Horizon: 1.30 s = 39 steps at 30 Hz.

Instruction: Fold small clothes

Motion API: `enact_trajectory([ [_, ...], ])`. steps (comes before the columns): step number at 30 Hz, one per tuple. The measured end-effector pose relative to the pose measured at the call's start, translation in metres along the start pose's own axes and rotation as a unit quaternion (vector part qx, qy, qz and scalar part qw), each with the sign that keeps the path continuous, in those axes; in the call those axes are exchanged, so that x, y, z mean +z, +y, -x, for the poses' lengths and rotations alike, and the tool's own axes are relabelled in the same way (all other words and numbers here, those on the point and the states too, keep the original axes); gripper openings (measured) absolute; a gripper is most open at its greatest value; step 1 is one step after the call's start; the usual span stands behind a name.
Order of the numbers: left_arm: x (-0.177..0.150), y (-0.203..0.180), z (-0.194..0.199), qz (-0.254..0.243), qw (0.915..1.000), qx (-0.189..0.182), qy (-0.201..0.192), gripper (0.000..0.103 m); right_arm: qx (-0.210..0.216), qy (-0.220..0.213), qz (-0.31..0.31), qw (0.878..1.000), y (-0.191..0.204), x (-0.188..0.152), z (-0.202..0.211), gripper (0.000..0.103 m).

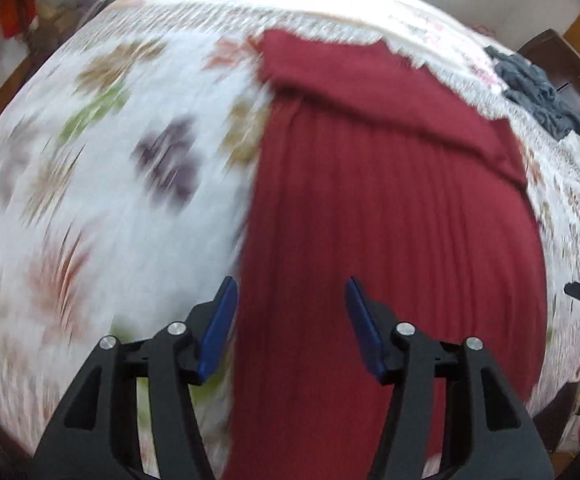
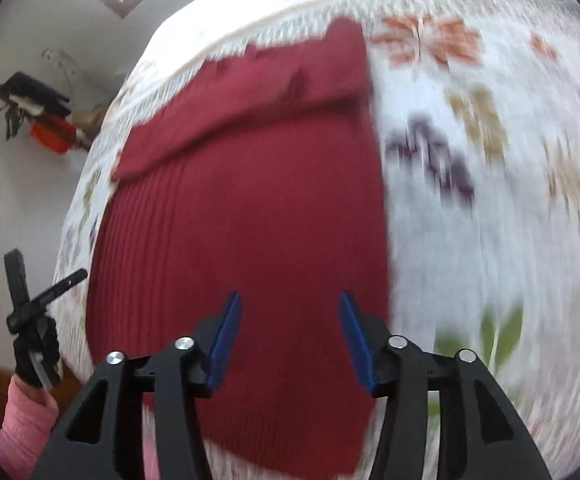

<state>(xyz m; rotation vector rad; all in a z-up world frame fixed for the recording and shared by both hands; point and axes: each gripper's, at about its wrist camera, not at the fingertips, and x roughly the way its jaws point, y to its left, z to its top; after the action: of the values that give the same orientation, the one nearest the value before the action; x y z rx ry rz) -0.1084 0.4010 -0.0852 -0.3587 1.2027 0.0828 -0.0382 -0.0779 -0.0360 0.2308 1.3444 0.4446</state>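
A dark red ribbed knit garment (image 1: 390,220) lies flat on a floral bedspread (image 1: 110,160), with a folded band across its far end. My left gripper (image 1: 292,292) hovers open over the garment's near left edge, nothing between its blue pads. In the right wrist view the same red garment (image 2: 250,220) fills the middle, and my right gripper (image 2: 290,306) stands open above its near right part. The other gripper (image 2: 30,300) shows at the left edge, held by a black-gloved hand with a pink sleeve (image 2: 18,428). Both views are motion-blurred.
A crumpled dark grey-blue cloth (image 1: 538,92) lies at the far right of the bed. A dark wooden headboard (image 1: 562,64) stands beyond it. The right wrist view shows a white wall, a red object (image 2: 50,136) and a plant at the far left.
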Motion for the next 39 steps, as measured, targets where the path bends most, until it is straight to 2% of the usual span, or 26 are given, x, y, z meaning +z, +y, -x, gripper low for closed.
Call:
enact_trajectory([
  [2, -0.024, 0.011, 0.004, 0.007, 0.9998, -0.006, 0.015, 0.059, 0.002, 0.007, -0.006, 1.0, -0.002, -0.032, 0.005, 0.06],
  [7, -0.073, 0.033, 0.004, 0.032, 0.9986, -0.012, 0.039, 0.059, 0.008, 0.023, -0.041, 0.999, -0.022, -0.085, 0.005, 0.062],
  [9, -0.083, 0.036, 0.002, 0.037, 0.9983, -0.014, 0.042, 0.059, 0.028, 0.034, -0.066, 0.997, -0.032, -0.099, -0.001, 0.062],
  [13, -0.089, 0.04, -0.002, 0.055, 0.9973, -0.03, 0.037, 0.06, 0.025, 0.038, -0.077, 0.996, -0.041, -0.11, -0.01, 0.062],
  [20, -0.099, 0.026, -0.006, 0.067, 0.9939, -0.072, 0.049, 0.06, 0.112, 0.047, -0.125, 0.985, -0.052, -0.119, -0.028, 0.062],
  [23, -0.104, 0.021, -0.004, 0.076, 0.9913, -0.093, 0.053, 0.052, 0.127, 0.044, -0.13, 0.982, -0.046, -0.115, -0.032, 0.062],
  [24, -0.106, 0.021, -0.005, 0.08, 0.9896, -0.104, 0.058, 0.044, 0.126, 0.044, -0.131, 0.982, -0.045, -0.116, -0.034, 0.061],
  [29, -0.112, 0.03, -0.009, 0.101, 0.9868, -0.107, 0.067, 0.032, 0.114, 0.046, -0.14, 0.983, -0.051, -0.115, -0.036, 0.051],
  [31, -0.112, 0.037, -0.011, 0.114, 0.9856, -0.104, 0.069, 0.02, 0.109, 0.047, -0.135, 0.984, -0.05, -0.116, -0.037, 0.047],
  [33, -0.113, 0.04, -0.009, 0.122, 0.9851, -0.101, 0.066, 0.013, 0.097, 0.047, -0.125, 0.986, -0.051, -0.118, -0.035, 0.036],
  [35, -0.115, 0.043, -0.006, 0.129, 0.9838, -0.108, 0.06, 0.006, 0.093, 0.047, -0.123, 0.987, -0.054, -0.119, -0.032, 0.016],
  [39, -0.113, 0.04, 0.007, 0.124, 0.9847, -0.113, 0.046, 0.005, 0.112, 0.029, -0.131, 0.985, -0.062, -0.118, -0.015, 0.008],
])
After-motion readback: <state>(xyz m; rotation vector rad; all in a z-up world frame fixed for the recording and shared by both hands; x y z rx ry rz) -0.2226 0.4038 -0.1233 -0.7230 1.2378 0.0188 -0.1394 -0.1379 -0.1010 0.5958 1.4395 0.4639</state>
